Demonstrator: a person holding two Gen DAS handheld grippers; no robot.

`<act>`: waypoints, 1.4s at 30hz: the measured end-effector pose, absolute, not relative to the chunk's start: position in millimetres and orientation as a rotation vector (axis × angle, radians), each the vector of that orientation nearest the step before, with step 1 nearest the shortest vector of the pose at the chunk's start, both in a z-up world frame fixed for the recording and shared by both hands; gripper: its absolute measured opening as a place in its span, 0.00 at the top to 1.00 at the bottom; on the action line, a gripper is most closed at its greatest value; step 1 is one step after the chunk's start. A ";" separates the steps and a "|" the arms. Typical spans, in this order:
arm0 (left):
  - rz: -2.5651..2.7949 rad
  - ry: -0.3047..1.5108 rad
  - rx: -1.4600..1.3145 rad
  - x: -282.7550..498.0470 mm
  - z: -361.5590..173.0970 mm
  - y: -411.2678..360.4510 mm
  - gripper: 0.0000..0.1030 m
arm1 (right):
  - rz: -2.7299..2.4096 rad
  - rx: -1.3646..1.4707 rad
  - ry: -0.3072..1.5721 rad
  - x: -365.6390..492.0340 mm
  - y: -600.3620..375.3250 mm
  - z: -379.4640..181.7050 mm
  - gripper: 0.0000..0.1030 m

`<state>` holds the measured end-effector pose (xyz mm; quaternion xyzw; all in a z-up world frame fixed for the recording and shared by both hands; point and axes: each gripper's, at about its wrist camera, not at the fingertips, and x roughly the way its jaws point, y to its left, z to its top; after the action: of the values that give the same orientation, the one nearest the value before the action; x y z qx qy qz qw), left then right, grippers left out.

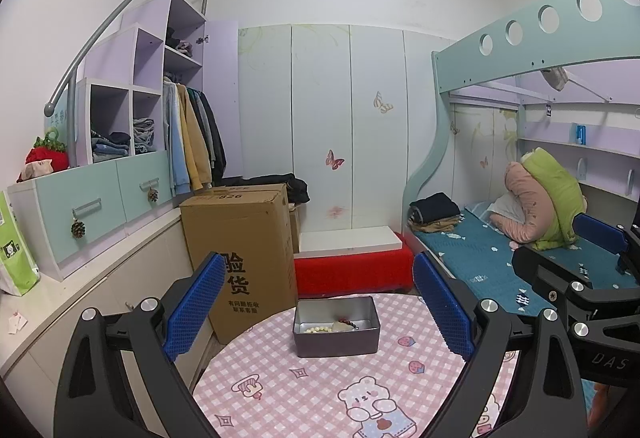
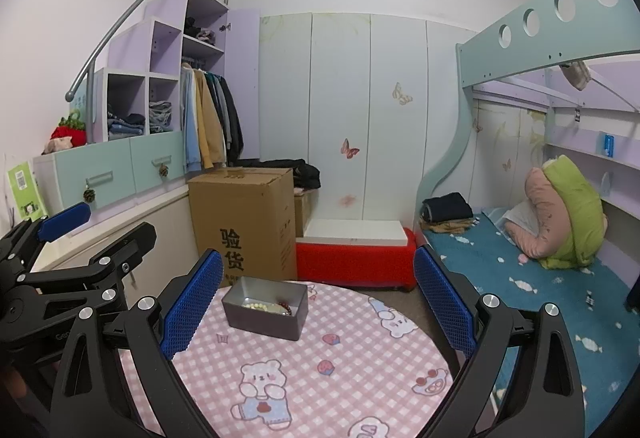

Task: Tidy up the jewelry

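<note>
Hovering wide apart and empty, left gripper [image 1: 320,308] and right gripper [image 2: 318,302] risk nudging the light tin box [image 1: 336,326], tangling beads [image 1: 320,328] inside.

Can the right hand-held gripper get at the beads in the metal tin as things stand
Probably yes. The right hand-held gripper is open, and the metal tin on the round table has no lid, so the beads lie exposed; nothing stands between.

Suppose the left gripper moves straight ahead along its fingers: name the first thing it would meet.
Probably the open metal box on the pink checked table: it lies centred between the open left gripper fingers. Depth and height are unclear; it might pass above.
</note>
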<state>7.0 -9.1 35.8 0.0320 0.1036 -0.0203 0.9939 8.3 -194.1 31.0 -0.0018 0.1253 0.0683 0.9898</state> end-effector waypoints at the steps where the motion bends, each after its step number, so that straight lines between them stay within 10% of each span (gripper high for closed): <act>1: -0.041 0.207 0.064 6.8 35.7 -9.1 0.11 | 0.138 -0.003 0.252 8.3 -194.1 30.4 0.10; 42: -0.046 0.220 0.063 10.4 31.7 -8.4 0.11 | 0.140 -0.001 0.258 10.1 -193.0 26.5 0.10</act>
<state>10.4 -8.4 31.7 0.0314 0.1099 -0.0232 0.9932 10.1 -193.0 26.5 -0.0003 0.1288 0.0697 0.9892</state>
